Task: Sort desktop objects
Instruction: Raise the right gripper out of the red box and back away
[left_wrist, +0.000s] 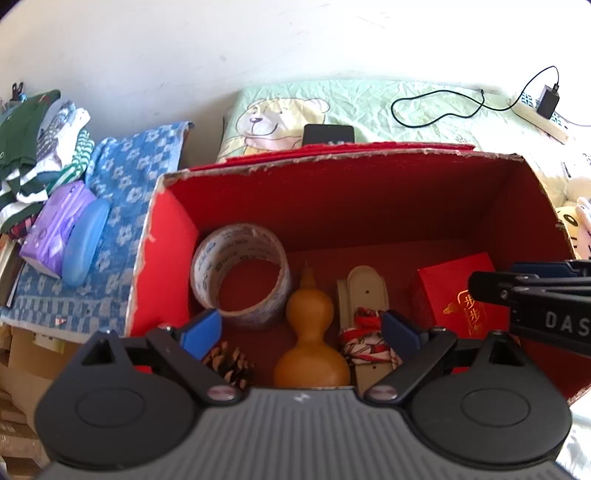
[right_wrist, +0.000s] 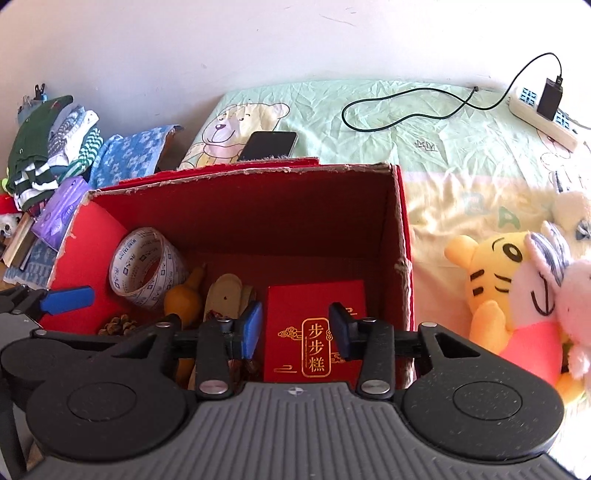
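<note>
In the right wrist view, the right gripper (right_wrist: 295, 332) hung over the lower middle of the frame with its blue-padded fingers (right_wrist: 251, 328) apart, framing the small red gift box with gold lettering (right_wrist: 314, 332) that lay on the floor of the large red cardboard box (right_wrist: 402, 236). The pads did not appear to press on it, so the gift box looked freed, resting at the carton's right side.

In the left wrist view, the left gripper (left_wrist: 301, 328) stood with its fingers spread wide and empty above the tan bottle gourd (left_wrist: 310, 332), with the roll of clear printed packing tape (left_wrist: 240, 273) up and to the left, a brown pine cone (left_wrist: 229, 363) at lower left, and a pale wooden piece wrapped in red-and-white cord (left_wrist: 365, 317) to the right.

Judging by this, a placement had finished. To do it well, each gripper should lift straight clear of the carton's torn rim before swinging aside, keeping fingers open so nothing snags, and the two grippers should stay apart.
</note>
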